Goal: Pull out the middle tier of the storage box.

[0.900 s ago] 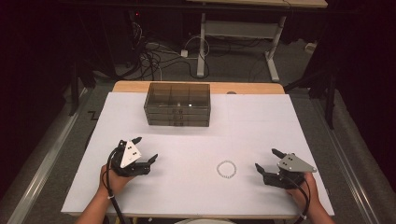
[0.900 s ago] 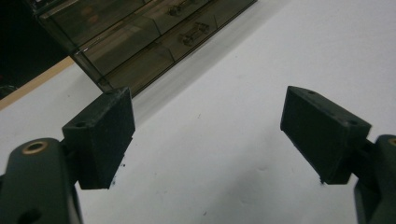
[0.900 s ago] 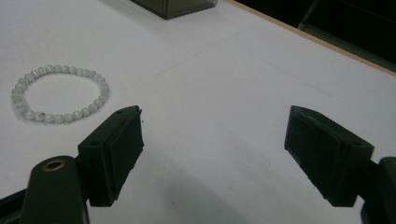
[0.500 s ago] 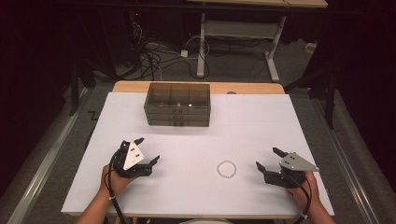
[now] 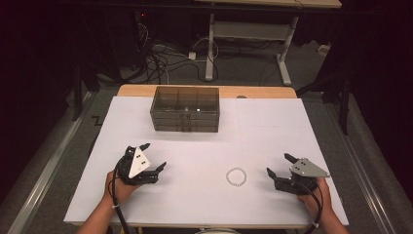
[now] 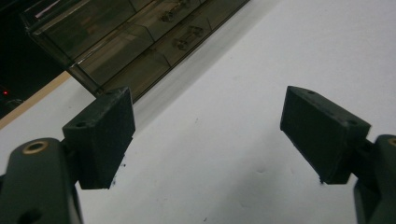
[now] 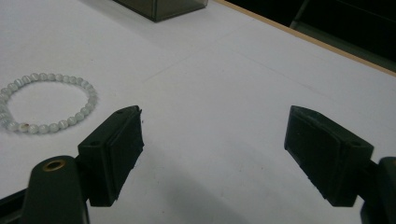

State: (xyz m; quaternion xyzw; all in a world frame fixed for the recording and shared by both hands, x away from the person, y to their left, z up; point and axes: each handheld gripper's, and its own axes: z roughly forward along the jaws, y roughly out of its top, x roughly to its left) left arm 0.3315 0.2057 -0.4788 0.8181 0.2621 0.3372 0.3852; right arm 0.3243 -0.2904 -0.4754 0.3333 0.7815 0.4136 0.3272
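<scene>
One bead bracelet (image 5: 236, 176) lies apparently untouched, just left of the gaping right claw (image 5: 279, 166).

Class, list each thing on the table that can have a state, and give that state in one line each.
Left gripper: open, holding nothing.
Right gripper: open, holding nothing.
Bead bracelet: lying flat on the white table, untouched.
Drawer box: all drawers closed.
</scene>
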